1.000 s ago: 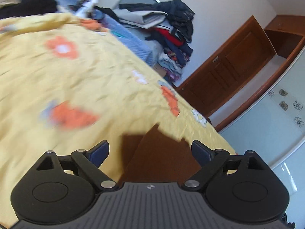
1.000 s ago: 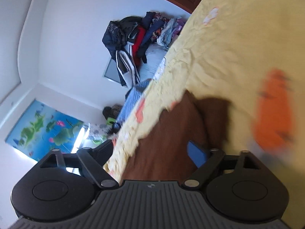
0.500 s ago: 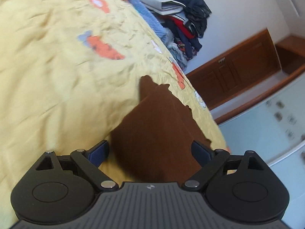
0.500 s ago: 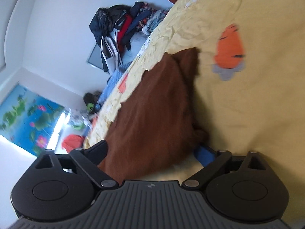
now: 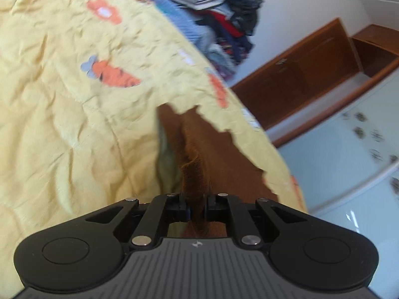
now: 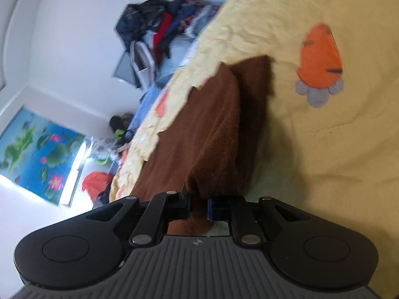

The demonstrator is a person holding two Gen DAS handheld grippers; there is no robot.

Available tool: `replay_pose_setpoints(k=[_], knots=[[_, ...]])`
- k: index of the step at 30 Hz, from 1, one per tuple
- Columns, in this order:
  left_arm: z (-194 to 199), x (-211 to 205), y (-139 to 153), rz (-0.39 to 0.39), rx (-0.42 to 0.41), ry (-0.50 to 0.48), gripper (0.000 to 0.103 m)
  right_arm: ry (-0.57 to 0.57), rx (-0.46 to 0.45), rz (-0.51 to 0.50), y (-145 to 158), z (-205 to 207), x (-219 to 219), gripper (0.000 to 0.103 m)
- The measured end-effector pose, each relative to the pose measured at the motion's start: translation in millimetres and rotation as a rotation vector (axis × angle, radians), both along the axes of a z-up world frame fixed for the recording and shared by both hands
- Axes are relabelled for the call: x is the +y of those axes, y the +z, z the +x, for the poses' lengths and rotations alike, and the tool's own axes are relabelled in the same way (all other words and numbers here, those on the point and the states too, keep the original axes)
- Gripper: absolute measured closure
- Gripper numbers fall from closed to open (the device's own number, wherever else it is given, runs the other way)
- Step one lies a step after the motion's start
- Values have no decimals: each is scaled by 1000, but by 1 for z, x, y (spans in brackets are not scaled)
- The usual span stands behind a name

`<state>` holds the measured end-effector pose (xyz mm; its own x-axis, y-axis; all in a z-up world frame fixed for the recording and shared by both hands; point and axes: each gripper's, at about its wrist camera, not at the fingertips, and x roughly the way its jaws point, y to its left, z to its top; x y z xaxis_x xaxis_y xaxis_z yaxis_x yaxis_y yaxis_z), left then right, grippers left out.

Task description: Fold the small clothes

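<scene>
A small brown fleecy garment lies on the yellow carrot-print bedspread. My left gripper is shut on a raised ridge of the brown cloth at its near edge. In the right wrist view the same brown garment stretches away from me, and my right gripper is shut on its near corner. Both pinched edges are lifted slightly off the bedspread.
A heap of dark, red and blue clothes is piled past the far end of the bed; it also shows in the right wrist view. A wooden cabinet stands by the wall. A blue flower poster hangs on the left.
Both grippers were open over the brown garment. Both have now closed, each pinching an edge of the cloth, which bunches up between the fingers.
</scene>
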<state>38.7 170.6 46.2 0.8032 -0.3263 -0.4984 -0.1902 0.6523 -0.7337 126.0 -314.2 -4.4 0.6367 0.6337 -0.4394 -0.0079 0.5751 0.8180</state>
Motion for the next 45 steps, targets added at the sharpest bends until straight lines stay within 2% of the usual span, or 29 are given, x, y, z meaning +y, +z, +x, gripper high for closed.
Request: replay_pose_setpoints(k=[2,4,9,10,12,13,14,15,16,17,18,20,22,24,26,28,29,30,31,32,35,37,40,41,44,45], knots=[[-24,2,5,-1,-4,-21,95,17,-20,6,9,-18,-6,85],[-47,4,0,24,26,-41,95,31,-13,16,11,-42,-15,86],[-92,15,-41,66,179,-87,92,55,73,43,-7,-101,-30,86],[-98,19,-44,87,168,-80,91,55,90,29,-11,-109,-31,86],[-104,28,-34,129,137,-38,86,27,114,10,-13,-117,-37,79],[-102,32,-24,164,115,-24,84,8,96,7,-9,-117,-42,67],[-99,36,-13,199,81,-3,75,-19,70,-9,-2,-114,-47,57],[-93,39,-1,235,45,30,57,-51,37,-28,7,-109,-51,39],[-85,41,10,274,11,58,41,-70,-8,-42,18,-101,-54,29],[-72,39,20,325,-14,76,14,-69,-47,-55,28,-90,-52,29],[-57,35,28,388,-28,86,10,-50,-76,-77,37,-74,-48,29],[-19,24,31,476,-49,38,11,9,-112,-145,50,-36,-32,29],[26,11,24,527,-7,-18,13,70,-113,-187,51,5,-14,29],[66,-3,8,537,31,-80,36,109,-98,-261,48,45,8,29],[101,-18,-6,576,69,-123,45,146,-63,-367,38,76,29,29],[129,-31,-23,606,125,-162,58,180,-19,-436,24,97,48,32],[138,-35,-30,605,140,-182,75,197,-8,-443,18,105,56,32],[139,-39,-32,626,114,-183,95,205,-43,-443,17,106,59,46],[141,-43,-31,636,94,-200,97,216,-38,-441,17,110,63,80],[143,-45,-26,650,80,-189,97,231,-39,-444,17,112,66,87],[145,-40,-5,667,4,-149,99,219,-108,-417,31,112,61,88],[154,-38,-8,694,19,-130,99,164,-150,-366,40,115,50,88],[166,-42,-33,747,97,-137,99,116,-87,-381,16,129,46,88],[162,-43,-33,757,81,-124,96,119,-53,-383,5,131,47,88],[138,-49,-13,783,36,-88,94,88,-67,-325,2,119,44,77],[127,-54,-3,804,7,-77,93,84,-75,-326,7,113,42,65]])
